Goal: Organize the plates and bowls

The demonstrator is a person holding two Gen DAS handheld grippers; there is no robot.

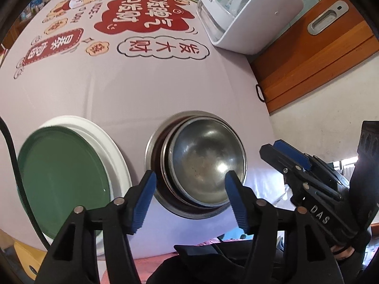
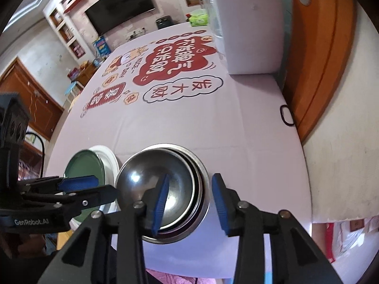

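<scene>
bowls: a nested stack of steel bowls (image 1: 203, 161) sat near the front edge of the tabletop (image 1: 132, 94), shiny, a bit scuffed and spotted inside, the inner ones shoved off-centre so their rims showed as crescents on one side
plates: a dark green plate (image 1: 64, 172) lay on top of a bigger white plate (image 1: 111, 149), just beside the bowls on their left, not touching as far as could be seen
left tool: the left tool (image 1: 189, 198) was released, blue pads spread apart over the near rim of the bowls, nothing pinched
right tool: the right tool (image 2: 189, 201) was also let go, pads straddling the right rim of the bowl stack without pressing on it
tabletop cover: pale lilac cloth with red cartoon lettering
background: a white appliance (image 1: 248, 11) stood at the far right corner
</scene>
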